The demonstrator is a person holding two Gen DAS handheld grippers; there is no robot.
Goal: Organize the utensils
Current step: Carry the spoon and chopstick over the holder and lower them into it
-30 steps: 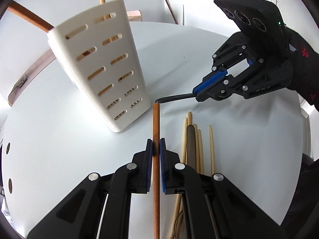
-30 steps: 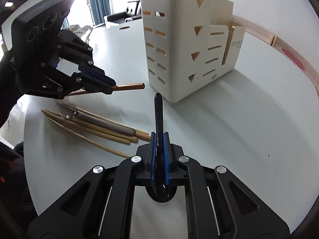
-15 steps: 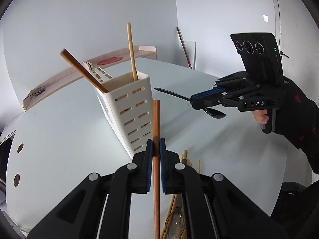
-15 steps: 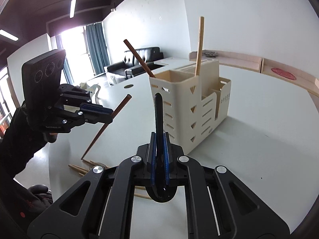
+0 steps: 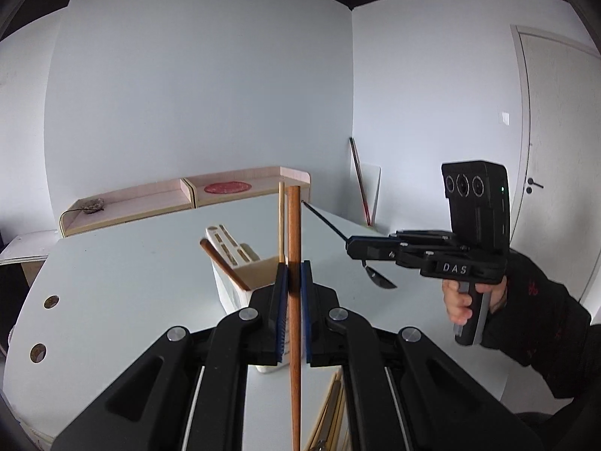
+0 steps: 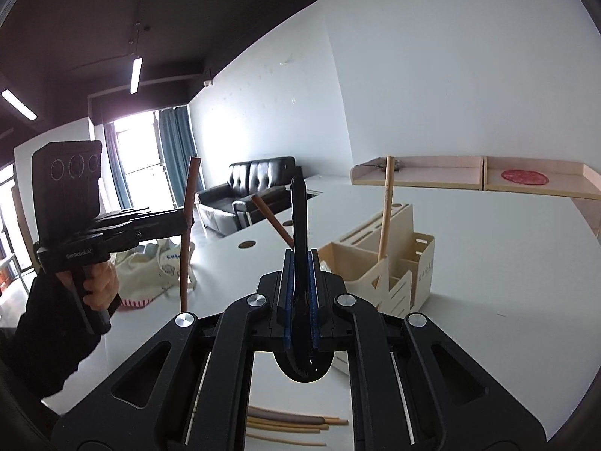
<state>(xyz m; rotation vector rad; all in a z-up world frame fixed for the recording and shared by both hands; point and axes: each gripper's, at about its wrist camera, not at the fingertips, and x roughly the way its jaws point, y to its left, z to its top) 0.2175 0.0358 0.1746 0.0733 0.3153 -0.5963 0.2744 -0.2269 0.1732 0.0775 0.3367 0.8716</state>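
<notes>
My left gripper (image 5: 294, 274) is shut on a dark brown chopstick (image 5: 294, 300), held upright above the table; it shows in the right wrist view (image 6: 184, 233) too. My right gripper (image 6: 300, 263) is shut on a black spoon (image 6: 299, 218), handle up, bowl (image 6: 302, 366) near the camera; it also shows in the left wrist view (image 5: 370, 276). The cream utensil holder (image 6: 390, 274) stands on the white table (image 6: 488, 248) below and beyond both grippers. It holds a brown chopstick (image 6: 272, 221) and a pale wooden stick (image 6: 385, 210).
Several loose pale chopsticks and a grey-brown utensil (image 6: 285, 423) lie on the table under my grippers. A wooden shelf with a red disc (image 6: 526, 176) runs along the far wall. A black sofa (image 6: 259, 184) and a cloth bag (image 6: 150, 274) lie beyond the table's left edge.
Both grippers have risen well above the table and tipped level, lifting the chopstick and the spoon upright. The holder now sits lower in both views.
</notes>
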